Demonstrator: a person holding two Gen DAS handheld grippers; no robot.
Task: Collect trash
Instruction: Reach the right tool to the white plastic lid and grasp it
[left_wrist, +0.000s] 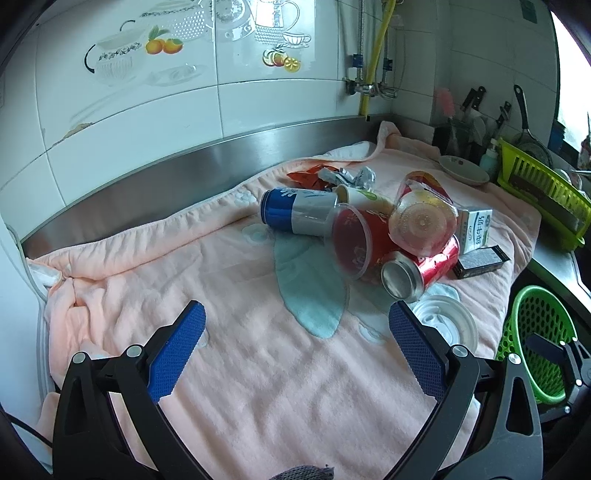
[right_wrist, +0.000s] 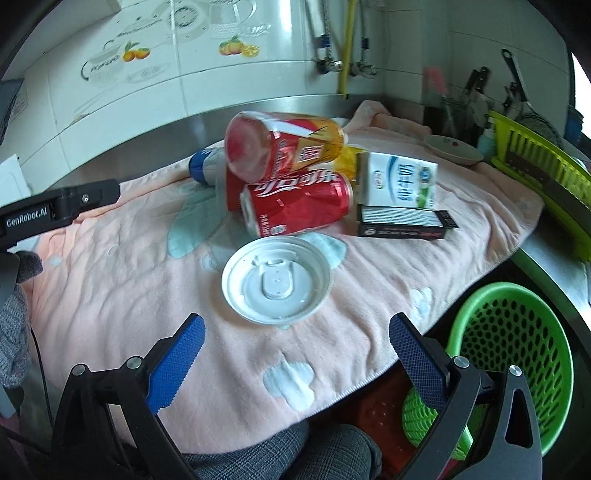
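Item, nearest: right gripper (right_wrist: 295, 350), jaws spread wide and empty, poised over the desk's front edge just short of the white plastic lid (right_wrist: 276, 279), which lies flat and apart from the pile, probably the easiest first pick.
Item: left gripper (left_wrist: 295, 339), likewise parted and holding nothing, hovering above bare pink towel (left_wrist: 258, 387).
Item: trash heap, mid-towel, pieces touching or overlapping: red cola can (right_wrist: 295, 206) on its side; clear red-labelled jar (right_wrist: 280, 146) resting on top of it; blue-and-silver can (left_wrist: 295, 216); clear cup (left_wrist: 352, 243); milk carton (right_wrist: 400, 179); black box (right_wrist: 402, 222); crumpled wrappers (left_wrist: 332, 175) behind.
Item: green perforated basket (right_wrist: 517, 350), below the desk's right corner, seemingly the receptacle; looks empty.
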